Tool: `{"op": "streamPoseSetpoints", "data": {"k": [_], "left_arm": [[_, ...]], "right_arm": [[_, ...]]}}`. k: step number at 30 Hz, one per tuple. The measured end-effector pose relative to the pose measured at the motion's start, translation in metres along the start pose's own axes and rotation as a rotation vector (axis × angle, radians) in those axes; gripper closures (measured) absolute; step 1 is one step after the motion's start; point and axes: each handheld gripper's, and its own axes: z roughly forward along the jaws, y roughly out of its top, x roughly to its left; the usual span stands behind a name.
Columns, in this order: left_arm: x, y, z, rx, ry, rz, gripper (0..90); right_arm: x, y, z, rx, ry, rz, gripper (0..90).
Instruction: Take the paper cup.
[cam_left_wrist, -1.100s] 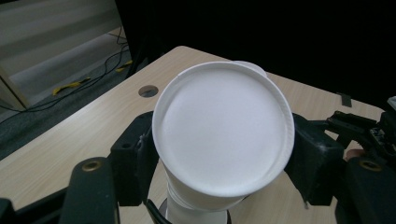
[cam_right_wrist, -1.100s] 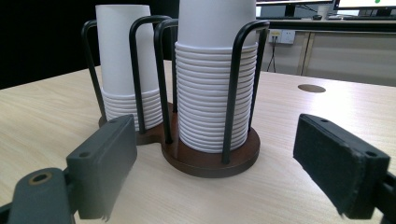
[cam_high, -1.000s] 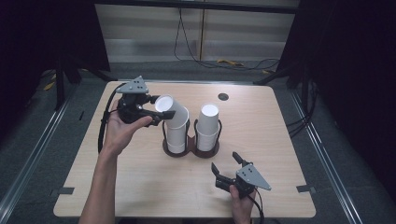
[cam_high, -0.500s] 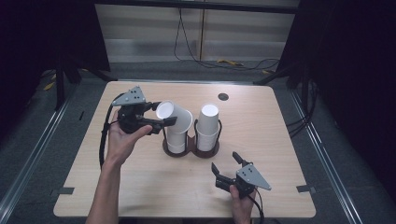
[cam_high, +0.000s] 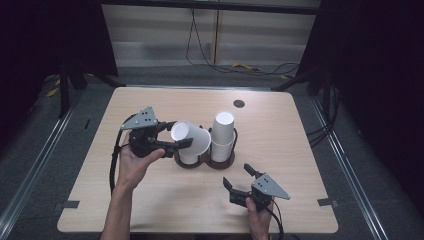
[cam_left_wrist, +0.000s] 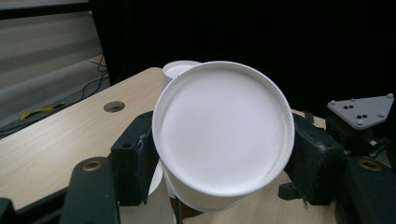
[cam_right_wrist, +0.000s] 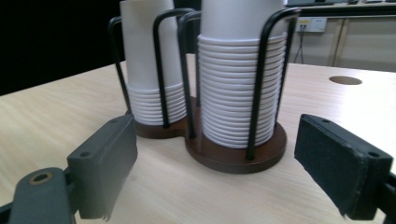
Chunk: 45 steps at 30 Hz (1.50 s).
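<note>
The worktop (cam_high: 300, 135) is pale wood-grain laminate, smooth and matt. The cups (cam_right_wrist: 243, 70) look like white matt paper with ribbed rims. Their holder (cam_right_wrist: 233, 156) has a dark brown wooden base and thin black metal wires. Both grippers' jaws carry rough black matt pads.

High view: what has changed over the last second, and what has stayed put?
The left gripper, shut on the top cup of the left stack, has tipped it further over and drawn it slightly toward the person. The right stack, the cup holder and the open right gripper stayed put.
</note>
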Motion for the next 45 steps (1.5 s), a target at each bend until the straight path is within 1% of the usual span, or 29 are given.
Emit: {"op": "streamPoseSetpoints", "data": {"k": [1, 2, 3, 4, 5, 6, 7, 8, 9, 10, 11, 12, 14, 15, 16, 17, 18, 19, 20, 23, 25, 26, 27, 30, 31, 33, 37, 42, 45], "left_arm": [[-0.002, -0.004, 0.000, -0.004, -0.004, 0.005, 33.4], [-0.002, -0.004, 0.000, -0.004, -0.004, 0.005, 33.4], [-0.005, -0.009, 0.001, -0.007, -0.017, 0.011, 33.4], [-0.005, -0.009, 0.001, -0.007, -0.017, 0.011, 33.4], [-0.007, -0.015, 0.002, -0.006, -0.025, 0.008, 33.4], [-0.007, -0.015, 0.002, -0.006, -0.025, 0.008, 33.4], [-0.009, -0.020, 0.004, 0.002, -0.029, 0.009, 33.4], [-0.009, -0.020, 0.004, 0.002, -0.029, 0.009, 33.4], [-0.011, -0.025, 0.007, 0.004, -0.041, 0.005, 33.3], [-0.011, -0.025, 0.007, 0.004, -0.041, 0.005, 33.3], [-0.013, -0.031, 0.010, 0.010, -0.047, -0.002, 33.3], [-0.013, -0.031, 0.010, 0.010, -0.047, -0.002, 33.3], [-0.012, -0.036, 0.013, 0.020, -0.055, -0.004, 33.1], [-0.012, -0.042, 0.015, 0.022, -0.073, -0.015, 33.1], [-0.012, -0.042, 0.015, 0.022, -0.073, -0.015, 33.1], [-0.013, -0.048, 0.018, 0.023, -0.090, -0.016, 33.1], [-0.013, -0.048, 0.018, 0.023, -0.090, -0.016, 33.1], [-0.014, -0.051, 0.020, 0.021, -0.104, -0.014, 33.2], [-0.015, -0.053, 0.022, 0.022, -0.113, -0.012, 33.2], [-0.018, -0.060, 0.027, 0.045, -0.113, -0.013, 33.1], [-0.018, -0.065, 0.031, 0.031, -0.128, -0.019, 33.1], [-0.018, -0.067, 0.032, 0.035, -0.131, -0.011, 33.1], [-0.018, -0.071, 0.034, 0.044, -0.130, -0.027, 33.1], [-0.018, -0.075, 0.035, 0.035, -0.129, -0.033, 33.1], [-0.018, -0.078, 0.036, 0.034, -0.140, -0.038, 33.1], [-0.018, -0.083, 0.038, 0.056, -0.147, -0.044, 33.1], [-0.018, -0.086, 0.039, 0.055, -0.159, -0.059, 33.1], [-0.022, -0.089, 0.042, 0.050, -0.178, -0.071, 33.1], [-0.024, -0.090, 0.045, 0.057, -0.193, -0.076, 33.2]], "right_arm": [[0.001, 0.000, 0.000, 0.004, 0.015, -0.007, 13.0], [0.001, 0.000, 0.000, 0.004, 0.015, -0.007, 13.0], [0.003, 0.001, 0.000, 0.007, 0.038, -0.023, 13.0], [0.003, 0.001, 0.000, 0.007, 0.038, -0.023, 13.0], [0.005, 0.004, 0.001, 0.009, 0.071, -0.021, 12.9], [0.005, 0.004, 0.001, 0.009, 0.071, -0.021, 12.9], [0.007, 0.008, 0.000, 0.003, 0.096, -0.023, 12.9], [0.007, 0.008, 0.000, 0.003, 0.096, -0.023, 12.9], [0.010, 0.013, 0.000, -0.004, 0.126, -0.019, 12.9], [0.010, 0.013, 0.000, -0.004, 0.126, -0.019, 12.9], [0.011, 0.016, 0.000, -0.010, 0.167, -0.024, 12.9], [0.011, 0.016, 0.000, -0.010, 0.167, -0.024, 12.9], [0.013, 0.019, 0.002, -0.012, 0.200, -0.034, 12.9], [0.013, 0.019, 0.002, -0.009, 0.205, -0.036, 13.0], [0.013, 0.019, 0.002, -0.009, 0.205, -0.036, 13.0], [0.014, 0.019, 0.003, -0.005, 0.219, -0.042, 13.0], [0.014, 0.019, 0.003, -0.005, 0.219, -0.042, 13.0], [0.015, 0.019, 0.004, -0.003, 0.234, -0.041, 12.9], [0.015, 0.019, 0.004, -0.003, 0.234, -0.041, 12.9], [0.018, 0.020, 0.006, 0.010, 0.259, -0.049, 12.9], [0.020, 0.022, 0.008, 0.013, 0.286, -0.061, 12.9], [0.019, 0.022, 0.008, 0.014, 0.291, -0.062, 12.9], [0.019, 0.023, 0.009, 0.016, 0.294, -0.063, 12.9], [0.019, 0.025, 0.010, 0.006, 0.288, -0.068, 12.9], [0.019, 0.026, 0.011, 0.005, 0.291, -0.062, 12.9], [0.019, 0.028, 0.014, 0.013, 0.310, -0.088, 13.0], [0.019, 0.027, 0.018, 0.045, 0.329, -0.093, 12.9], [0.021, 0.025, 0.022, 0.059, 0.359, -0.102, 12.9], [0.021, 0.024, 0.025, 0.055, 0.357, -0.115, 12.9]]}}
